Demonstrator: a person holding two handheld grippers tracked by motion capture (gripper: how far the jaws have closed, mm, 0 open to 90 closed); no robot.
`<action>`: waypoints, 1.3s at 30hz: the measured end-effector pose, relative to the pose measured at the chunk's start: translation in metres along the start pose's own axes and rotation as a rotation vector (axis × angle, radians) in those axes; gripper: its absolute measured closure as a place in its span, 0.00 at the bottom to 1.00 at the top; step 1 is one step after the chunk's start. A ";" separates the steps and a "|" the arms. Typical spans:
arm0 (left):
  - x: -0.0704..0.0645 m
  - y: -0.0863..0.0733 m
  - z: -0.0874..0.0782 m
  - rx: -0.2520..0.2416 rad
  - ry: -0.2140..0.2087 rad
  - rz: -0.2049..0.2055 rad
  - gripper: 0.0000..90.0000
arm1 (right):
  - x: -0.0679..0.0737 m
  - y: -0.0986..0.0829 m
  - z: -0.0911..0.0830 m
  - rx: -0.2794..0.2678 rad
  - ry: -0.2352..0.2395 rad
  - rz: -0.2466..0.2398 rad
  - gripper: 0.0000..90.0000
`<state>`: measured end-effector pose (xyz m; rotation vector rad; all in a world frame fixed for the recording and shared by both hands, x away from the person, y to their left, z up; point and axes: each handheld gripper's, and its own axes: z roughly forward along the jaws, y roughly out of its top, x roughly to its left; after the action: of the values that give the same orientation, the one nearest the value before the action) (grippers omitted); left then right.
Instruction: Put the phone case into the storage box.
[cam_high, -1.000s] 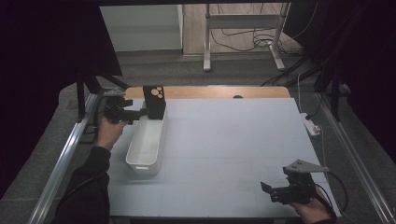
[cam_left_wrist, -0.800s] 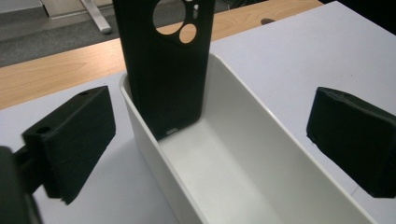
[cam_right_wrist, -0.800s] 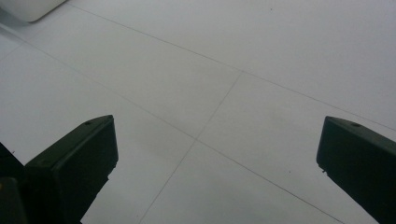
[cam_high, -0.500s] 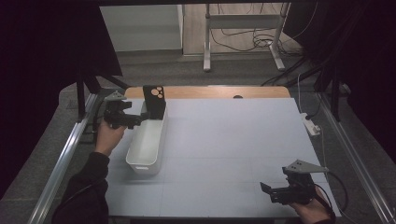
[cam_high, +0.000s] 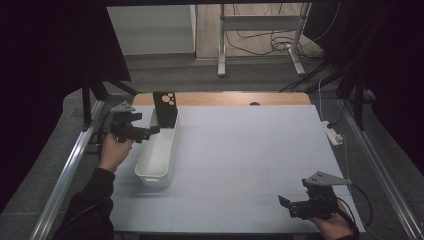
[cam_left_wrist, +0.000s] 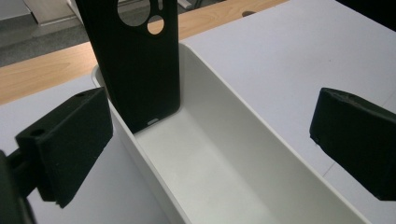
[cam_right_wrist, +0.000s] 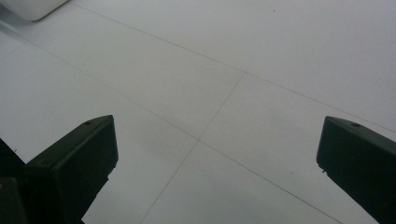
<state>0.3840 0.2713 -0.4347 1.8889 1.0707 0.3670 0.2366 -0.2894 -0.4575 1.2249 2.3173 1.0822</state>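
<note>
1. Leaning upright in the far end of the white bin (cam_high: 159, 150): black phone case (cam_high: 165, 109), camera cutouts at top; no readable brand or lettering.
2. Left hand-held gripper (cam_high: 150, 131): jaws released, spread wide beside the bin's far end, near the case, not touching it.
3. Right hand-held gripper (cam_high: 286, 204): jaws spread wide, holding nothing, over bare counter (cam_high: 250, 145) at the near right corner.
4. Power strip (cam_high: 333, 134): at the counter's right edge.

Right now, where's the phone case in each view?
High view: phone case upright at the far end of the white bin, upper left.
Left gripper view: top centre, standing inside the bin.
Right gripper view: not there.
Shared landmark: the bin.
</note>
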 end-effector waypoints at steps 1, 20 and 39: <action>0.000 -0.001 -0.002 -0.008 -0.006 -0.005 0.00 | 0.000 0.000 0.000 0.001 0.001 0.001 0.00; -0.014 -0.015 -0.021 -0.001 -0.043 -0.025 0.00 | -0.001 0.000 0.000 -0.002 0.001 0.008 0.00; -0.042 -0.033 -0.042 -0.015 -0.035 0.013 0.00 | -0.001 0.000 0.000 0.004 0.005 0.006 0.00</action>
<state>0.3162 0.2682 -0.4319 1.8828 1.0301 0.3473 0.2375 -0.2898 -0.4578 1.2329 2.3221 1.0839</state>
